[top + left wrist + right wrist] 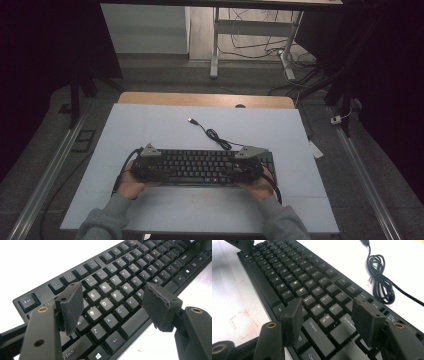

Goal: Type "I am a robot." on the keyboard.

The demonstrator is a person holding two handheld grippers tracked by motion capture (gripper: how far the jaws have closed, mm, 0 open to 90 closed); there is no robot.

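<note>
My left gripper point(150, 167) and right gripper point(246, 167) hover over the two ends of the flat black computer keyboard point(200, 166), which lies on the pale blue-grey counter point(165, 127). Its thin black cable point(212, 134) trails away behind it, loosely bundled, ending in a plug. My grey sleeves enter from below.

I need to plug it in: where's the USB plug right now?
In the high view the USB plug lies on the mat, beyond the keyboard, left of centre.
</note>
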